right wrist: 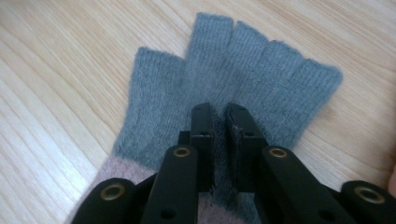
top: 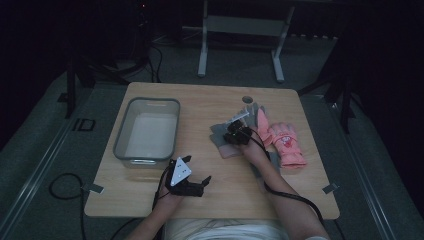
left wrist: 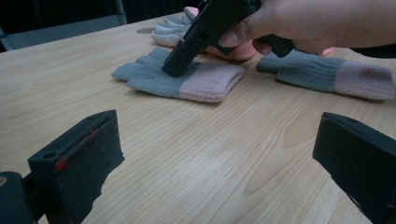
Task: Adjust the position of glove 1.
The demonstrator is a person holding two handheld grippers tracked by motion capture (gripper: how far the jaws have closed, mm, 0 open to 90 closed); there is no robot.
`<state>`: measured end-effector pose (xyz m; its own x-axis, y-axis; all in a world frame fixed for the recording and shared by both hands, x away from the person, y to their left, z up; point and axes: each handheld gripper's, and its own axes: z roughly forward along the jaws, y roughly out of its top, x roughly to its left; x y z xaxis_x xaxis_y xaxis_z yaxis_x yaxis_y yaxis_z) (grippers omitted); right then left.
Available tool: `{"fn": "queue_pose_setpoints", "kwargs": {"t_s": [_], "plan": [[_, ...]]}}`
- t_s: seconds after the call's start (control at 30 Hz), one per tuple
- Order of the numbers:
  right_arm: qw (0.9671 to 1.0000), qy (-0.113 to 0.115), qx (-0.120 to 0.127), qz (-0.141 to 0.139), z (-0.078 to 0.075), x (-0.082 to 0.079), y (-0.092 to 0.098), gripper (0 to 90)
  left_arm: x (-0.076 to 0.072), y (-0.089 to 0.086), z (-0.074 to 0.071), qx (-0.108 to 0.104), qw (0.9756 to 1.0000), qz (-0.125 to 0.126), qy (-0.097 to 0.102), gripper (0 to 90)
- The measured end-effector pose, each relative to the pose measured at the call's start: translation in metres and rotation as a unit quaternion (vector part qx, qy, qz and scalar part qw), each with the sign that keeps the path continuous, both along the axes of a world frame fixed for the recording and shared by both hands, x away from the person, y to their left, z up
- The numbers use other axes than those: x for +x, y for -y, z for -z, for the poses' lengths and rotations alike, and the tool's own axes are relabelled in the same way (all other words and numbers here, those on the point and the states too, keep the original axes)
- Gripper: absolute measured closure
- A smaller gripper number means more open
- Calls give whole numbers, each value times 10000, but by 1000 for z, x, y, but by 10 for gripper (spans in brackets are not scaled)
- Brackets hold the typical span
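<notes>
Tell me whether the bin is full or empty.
Empty: the bin shows only its bare pale floor in the high view; the gloves lie on the table.

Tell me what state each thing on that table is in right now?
Left gripper: open, holding nothing, low over the table.
Right gripper: shut on the grey glove, pinching its knit.
Grey glove: flat on the table, fingers spread.
Second grey glove: lying flat, untouched.
Pink gloves: lying on the table, untouched.
Grey bin: upright, nothing inside that I can see.
</notes>
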<state>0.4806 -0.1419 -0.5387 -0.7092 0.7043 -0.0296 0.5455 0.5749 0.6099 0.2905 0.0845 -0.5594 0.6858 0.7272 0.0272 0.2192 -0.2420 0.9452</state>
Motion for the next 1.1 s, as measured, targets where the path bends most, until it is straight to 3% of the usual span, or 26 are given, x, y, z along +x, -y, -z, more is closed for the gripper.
{"fn": "queue_pose_setpoints", "kwargs": {"t_s": [0.13, 0.3, 0.4, 0.47, 0.63, 0.8, 0.87, 1.1], "plan": [[9993, -125, 260, 245, -13, -6, 0, 854, 0, 0, 0, -19, 10000, -13, -10, 8], [9958, 26, 731, 546, -49, -28, -3, 855, 0, -1, 0, -39, 10000, -20, 5, 8], [9929, 169, 882, 782, -67, -45, -4, 856, 0, -1, 0, -18, 10000, -18, 12, 8], [9910, 341, 920, 908, -76, -58, -4, 856, 0, 0, 0, -35, 10000, -26, -1, 9], [9883, 462, 1064, 988, -89, -91, -3, 857, 0, -1, 0, -31, 10000, -22, 4, 9], [9870, 579, 1016, 1106, -84, -118, 2, 857, 0, 0, 0, -18, 10000, -20, 12, 9], [9856, 505, 1062, 1220, -75, -126, 7, 857, 0, 0, 0, -9, 10000, -20, 23, 9], [9864, 23, 893, 1381, -31, -135, 7, 856, 0, 0, 0, 4, 10000, -30, 30, 8]]}}
